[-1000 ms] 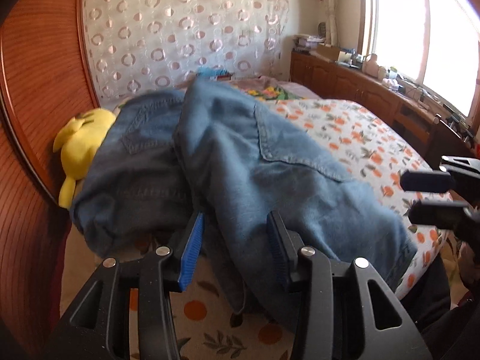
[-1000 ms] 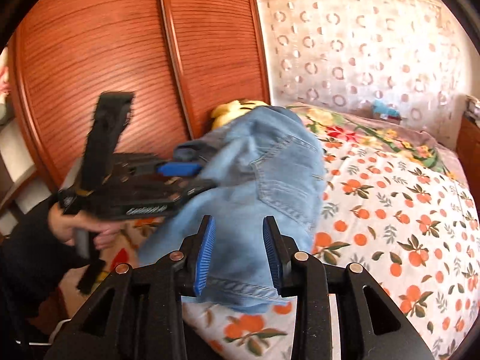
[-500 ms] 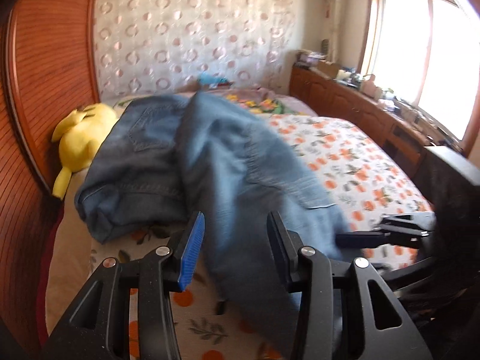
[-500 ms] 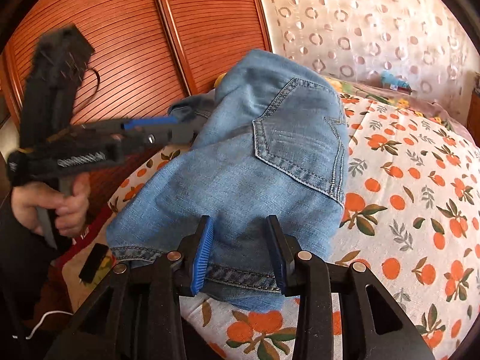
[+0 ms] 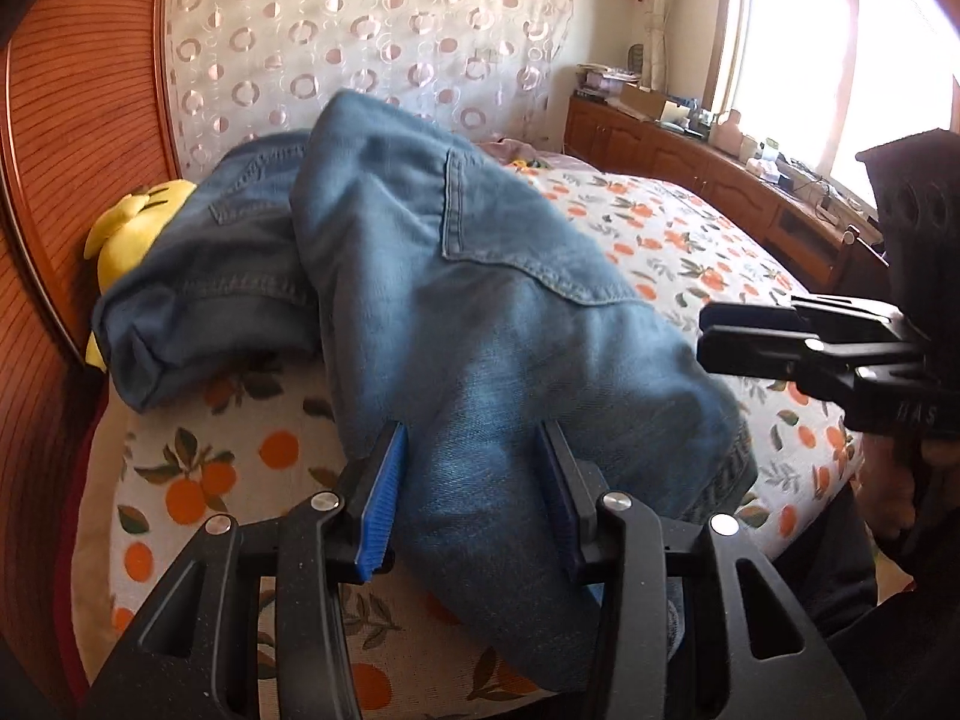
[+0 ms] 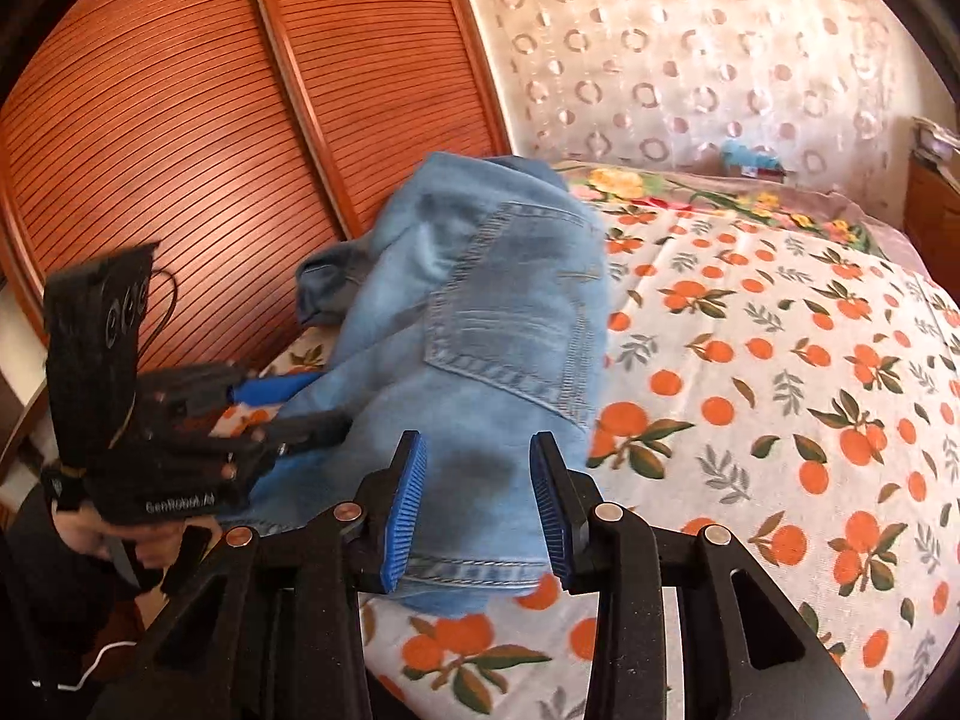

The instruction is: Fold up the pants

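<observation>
Blue jeans (image 5: 480, 300) lie bunched on the orange-print bed sheet (image 5: 690, 240), a back pocket facing up. My left gripper (image 5: 471, 438) is shut on a thick fold at their near end; denim fills the gap between its blue pads. In the right wrist view the jeans (image 6: 492, 312) look paler, and my right gripper (image 6: 477, 450) is shut on the hem end, with cloth spreading past its left finger. Each gripper shows in the other's view: the right gripper (image 5: 705, 336) at the jeans' right side, the left gripper (image 6: 306, 405) at their left, held by a hand.
A yellow plush toy (image 5: 138, 222) lies behind the jeans against the ribbed wooden wardrobe doors (image 6: 180, 150). A patterned curtain covers the bed's head end. A low wooden cabinet (image 5: 690, 150) with clutter runs under the window on the right. The sheet (image 6: 780, 390) stretches away to the right.
The near end of the jeans was lifted and swung, then came lower toward the bed's front edge. Both grippers sank with it, jaws as before.
</observation>
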The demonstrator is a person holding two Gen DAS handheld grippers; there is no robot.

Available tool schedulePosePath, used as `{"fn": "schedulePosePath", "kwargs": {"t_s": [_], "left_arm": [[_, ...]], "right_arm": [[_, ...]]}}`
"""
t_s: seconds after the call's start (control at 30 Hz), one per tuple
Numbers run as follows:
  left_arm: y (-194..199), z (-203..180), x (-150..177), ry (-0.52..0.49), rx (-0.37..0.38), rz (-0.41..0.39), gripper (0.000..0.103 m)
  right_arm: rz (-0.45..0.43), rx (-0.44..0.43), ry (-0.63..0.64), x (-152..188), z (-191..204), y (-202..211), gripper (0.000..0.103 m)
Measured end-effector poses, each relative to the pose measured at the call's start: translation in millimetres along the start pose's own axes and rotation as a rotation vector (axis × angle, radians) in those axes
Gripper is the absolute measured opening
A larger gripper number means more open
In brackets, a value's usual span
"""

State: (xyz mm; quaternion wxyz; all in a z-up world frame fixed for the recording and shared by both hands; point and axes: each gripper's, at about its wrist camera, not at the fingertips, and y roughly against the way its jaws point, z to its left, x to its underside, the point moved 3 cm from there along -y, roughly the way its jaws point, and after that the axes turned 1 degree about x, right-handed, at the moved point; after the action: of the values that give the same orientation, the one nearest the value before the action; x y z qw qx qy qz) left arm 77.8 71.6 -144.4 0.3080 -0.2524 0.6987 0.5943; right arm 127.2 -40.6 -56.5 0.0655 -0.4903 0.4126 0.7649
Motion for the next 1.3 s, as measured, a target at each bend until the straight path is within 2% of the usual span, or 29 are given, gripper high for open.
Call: {"fn": "schedulePosePath", "kwargs": {"t_s": [0.07, 0.23, 0.43, 0.57, 0.67, 0.87, 1.0, 1.3], "left_arm": [[-0.2, 0.6, 0.8, 0.012, 0.010, -0.008, 0.044], [5.1, 1.9, -12.7, -0.002, 0.004, -0.007, 0.045], [17.9, 13.6, -60.8, -0.019, 0.002, -0.094, 0.045], [-0.5, 29.5, -94.8, 0.006, 0.019, -0.091, 0.045], [-20.0, 38.9, -108.4, 0.021, 0.018, -0.069, 0.045], [-52.0, 56.4, -119.9, 0.063, 0.018, -0.034, 0.045], [-69.0, 59.5, -117.9, 0.035, -0.015, -0.015, 0.045], [-53.3, 51.1, -114.5, 0.021, -0.049, -0.037, 0.047]], "right_arm": [[0.028, 0.019, 0.008, 5.8, 2.1, -8.9, 0.037], [0.012, 0.029, 0.016, 7.4, 4.0, -7.4, 0.038], [0.013, 0.026, 0.016, 7.7, 2.6, -7.5, 0.038], [0.014, 0.028, 0.020, 8.3, 3.1, -8.8, 0.038], [0.013, 0.025, 0.017, 8.9, 1.7, -12.1, 0.038], [0.009, 0.018, 0.009, 11.4, -0.5, -12.9, 0.040], [0.007, 0.019, 0.011, 13.1, 0.0, -13.9, 0.040], [0.014, 0.007, -0.001, 13.3, -1.7, -14.1, 0.042]]}}
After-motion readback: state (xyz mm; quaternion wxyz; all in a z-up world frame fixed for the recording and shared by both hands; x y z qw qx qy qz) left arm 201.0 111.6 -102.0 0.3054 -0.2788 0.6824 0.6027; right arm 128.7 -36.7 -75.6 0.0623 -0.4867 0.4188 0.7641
